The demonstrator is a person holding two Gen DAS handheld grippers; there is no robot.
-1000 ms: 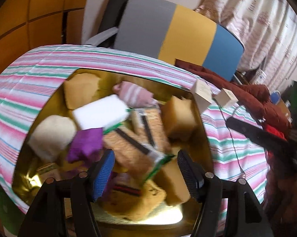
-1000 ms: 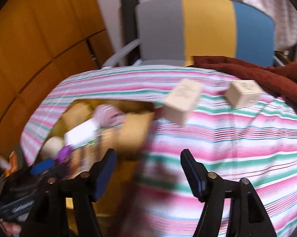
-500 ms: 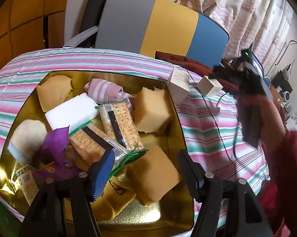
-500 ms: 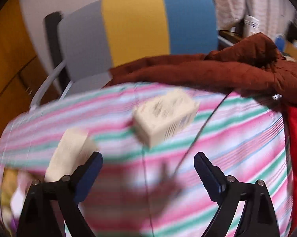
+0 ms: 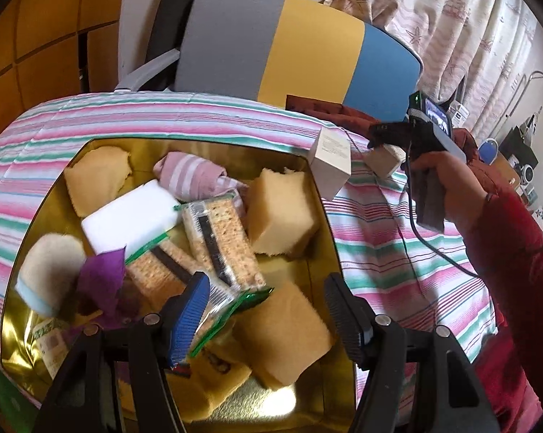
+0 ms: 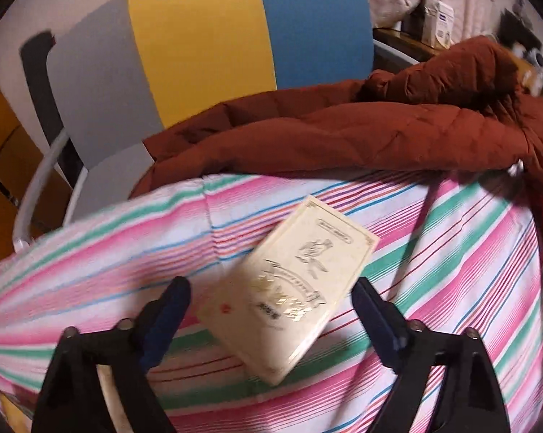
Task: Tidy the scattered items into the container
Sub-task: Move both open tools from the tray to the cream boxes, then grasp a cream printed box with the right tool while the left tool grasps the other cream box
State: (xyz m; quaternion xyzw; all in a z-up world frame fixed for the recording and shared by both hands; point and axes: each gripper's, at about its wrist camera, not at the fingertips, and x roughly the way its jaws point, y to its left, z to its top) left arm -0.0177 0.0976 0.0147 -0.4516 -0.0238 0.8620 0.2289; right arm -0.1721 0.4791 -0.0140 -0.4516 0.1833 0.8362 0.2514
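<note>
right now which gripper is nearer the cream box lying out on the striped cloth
Right. The right gripper has its open jaws on either side of the cream box, not pressing it. The left gripper hangs open over the gold container, away from that box.

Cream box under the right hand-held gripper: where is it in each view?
Left wrist: cream box at upper right, beyond the gold tin, partly hidden by the right hand-held gripper.
Right wrist: lower centre, between the open jaws.
Shared landmark: striped cloth.

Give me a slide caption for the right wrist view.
Open right gripper closing around cream box on striped cloth.
</note>
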